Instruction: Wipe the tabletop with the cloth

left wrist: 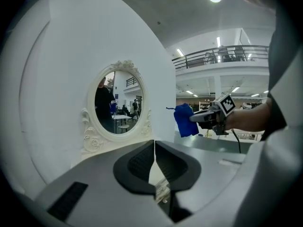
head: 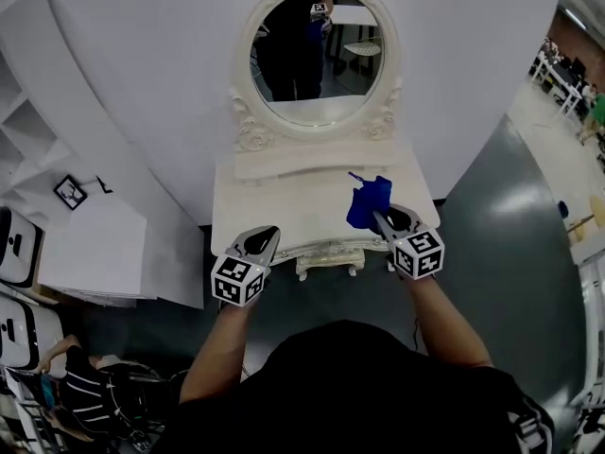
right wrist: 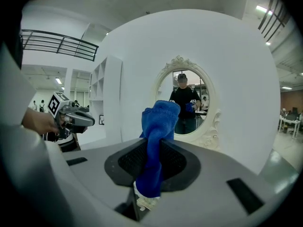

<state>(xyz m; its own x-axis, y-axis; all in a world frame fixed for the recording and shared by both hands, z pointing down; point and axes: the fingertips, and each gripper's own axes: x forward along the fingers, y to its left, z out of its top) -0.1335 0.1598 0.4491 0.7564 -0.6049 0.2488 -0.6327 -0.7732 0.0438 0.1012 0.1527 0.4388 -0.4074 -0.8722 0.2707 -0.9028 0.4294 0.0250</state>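
Right gripper [head: 380, 218]: clamped on the cloth [head: 369, 201]; in its own view the jaws press the blue fabric from both sides.
Cloth: bright blue and bunched. One end pokes out above the jaws and the rest hangs down between them [right wrist: 156, 145].
Cloth position: in the head view it sits over the right front part of the worktop [head: 284, 211]. Whether it touches the surface cannot be told.
Left gripper [head: 269, 234]: jaws together with only a thin slit between the dark pads [left wrist: 138, 163] and nothing held.
Left gripper position: over the left front corner of the worktop, well apart from the cloth.
Hands: each arm reaches forward from the bottom of the head view, with a marker cube at the rear of each gripper.
Cross views: the left gripper view shows the right gripper [left wrist: 193, 118] side-on with the cloth [left wrist: 185, 119] at its tip. The right gripper view shows the left gripper [right wrist: 91, 121] at the left edge.
Worktop: the white top of a small dressing table with carved trim along its front edge.
Mirror [head: 317, 50]: oval with an ornate white frame, upright at the back of the worktop. It reflects a person in dark clothing.
Surroundings: a curved white wall stands behind the mirror. White shelves [head: 28, 112] are to the left, with a small framed picture [head: 69, 191] below them, and the grey floor [head: 510, 225] shows to the right.
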